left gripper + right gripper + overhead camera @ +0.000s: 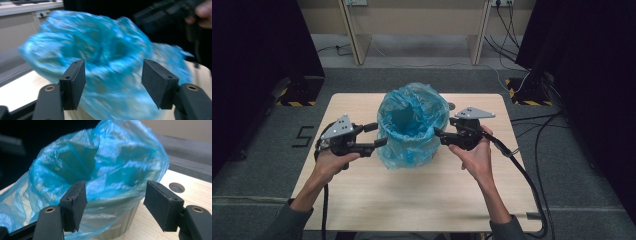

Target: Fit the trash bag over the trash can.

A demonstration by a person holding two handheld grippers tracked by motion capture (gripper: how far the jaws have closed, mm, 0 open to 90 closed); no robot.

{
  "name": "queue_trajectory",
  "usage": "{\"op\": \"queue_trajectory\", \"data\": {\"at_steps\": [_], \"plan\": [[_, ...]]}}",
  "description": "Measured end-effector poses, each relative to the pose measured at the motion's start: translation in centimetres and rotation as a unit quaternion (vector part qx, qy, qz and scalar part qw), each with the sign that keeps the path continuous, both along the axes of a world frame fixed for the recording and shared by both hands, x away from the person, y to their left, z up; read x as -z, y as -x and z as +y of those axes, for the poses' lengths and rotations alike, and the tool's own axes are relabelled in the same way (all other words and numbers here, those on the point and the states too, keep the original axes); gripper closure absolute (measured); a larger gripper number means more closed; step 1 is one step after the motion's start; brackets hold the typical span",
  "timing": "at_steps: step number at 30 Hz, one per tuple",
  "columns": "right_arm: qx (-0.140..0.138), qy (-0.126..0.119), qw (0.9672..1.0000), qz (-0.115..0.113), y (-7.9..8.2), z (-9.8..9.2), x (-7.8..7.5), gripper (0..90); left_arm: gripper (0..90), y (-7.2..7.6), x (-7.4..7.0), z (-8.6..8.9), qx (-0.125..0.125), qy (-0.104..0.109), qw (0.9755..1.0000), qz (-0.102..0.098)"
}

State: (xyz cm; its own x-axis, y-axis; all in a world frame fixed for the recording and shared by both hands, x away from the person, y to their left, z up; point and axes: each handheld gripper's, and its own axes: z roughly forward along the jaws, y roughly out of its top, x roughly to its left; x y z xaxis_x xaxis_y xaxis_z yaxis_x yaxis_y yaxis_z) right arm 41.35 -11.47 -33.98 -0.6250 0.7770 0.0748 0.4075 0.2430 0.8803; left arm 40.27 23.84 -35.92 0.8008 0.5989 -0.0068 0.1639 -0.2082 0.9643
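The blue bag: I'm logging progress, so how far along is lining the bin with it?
Done, by the look of it: the blue bag sits in the bin, mouth open, its edge folded down over the rim. In hand: nothing; the left tongs and right tongs stand open beside the bag. Left: perhaps smoothing the bunched film low on the sides; I cannot tell how well it sits at the back.

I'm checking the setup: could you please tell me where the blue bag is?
In the high view the blue bag lines a bin mid-table, between the left gripper and right gripper.
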Motion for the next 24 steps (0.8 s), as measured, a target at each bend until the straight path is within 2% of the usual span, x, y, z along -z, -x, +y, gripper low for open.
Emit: {"op": "queue_trajectory", "data": {"at_steps": [2, 5, 9, 12, 14, 16, 17, 18, 19, 20, 21, 24], "plan": [[-0.007, -0.001, 0.9999, 0.008, 0.2, 0.3, 0.7, 33.6, 33.8, -0.8, -0.3, -0.2, -0.014, -0.001, 0.9999, -0.005], [-0.009, -0.002, 0.9999, 0.013, 0.6, 0.4, 1.5, 29.5, 33.8, -1.9, -0.4, -0.7, -0.026, -0.009, 0.9996, -0.002], [0.006, -0.008, 0.9999, -0.006, 0.4, 0.1, 0.5, 29.0, 34.2, -2.4, -0.1, -1.4, -0.025, -0.017, 0.9995, 0.001], [0.014, -0.022, 0.9997, -0.003, -0.7, 0.0, -0.6, 27.8, 34.2, -2.8, 0.1, -1.8, -0.028, -0.019, 0.9994, 0.005], [0.021, -0.016, 0.9996, 0.008, -1.9, 0.3, -0.7, 27.3, 34.0, -3.0, 0.2, -1.8, -0.033, -0.021, 0.9992, 0.004], [0.026, -0.008, 0.9995, 0.015, -2.8, 0.5, -0.4, 28.7, 32.9, -3.4, 0.2, -1.6, -0.049, -0.021, 0.9986, 0.004], [0.025, -0.005, 0.9995, 0.020, -3.1, 0.6, -0.2, 34.0, 32.9, -3.5, 0.2, -1.5, -0.055, -0.023, 0.9982, 0.004], [0.020, 0.000, 0.9997, 0.018, -3.4, 0.6, 0.0, 44.3, 33.0, -3.7, 0.2, -1.3, -0.061, -0.028, 0.9977, 0.005], [0.019, 0.010, 0.9997, 0.008, -3.5, 0.5, 0.1, 51.7, 33.2, -3.8, 0.3, -1.1, -0.063, -0.031, 0.9975, 0.007], [0.020, 0.019, 0.9996, -0.002, -3.5, 0.2, 0.1, 62.8, 33.3, -3.9, 0.4, -1.0, -0.065, -0.031, 0.9973, 0.009], [0.015, 0.014, 0.9997, -0.010, -3.5, -0.2, 0.1, 70.2, 33.3, -4.0, 0.5, -0.8, -0.068, -0.032, 0.9971, 0.011], [0.005, -0.005, 0.9999, -0.009, -3.7, -1.5, 0.3, 82.1, 34.3, -4.1, 0.8, -0.4, -0.066, -0.020, 0.9974, 0.018]]}}
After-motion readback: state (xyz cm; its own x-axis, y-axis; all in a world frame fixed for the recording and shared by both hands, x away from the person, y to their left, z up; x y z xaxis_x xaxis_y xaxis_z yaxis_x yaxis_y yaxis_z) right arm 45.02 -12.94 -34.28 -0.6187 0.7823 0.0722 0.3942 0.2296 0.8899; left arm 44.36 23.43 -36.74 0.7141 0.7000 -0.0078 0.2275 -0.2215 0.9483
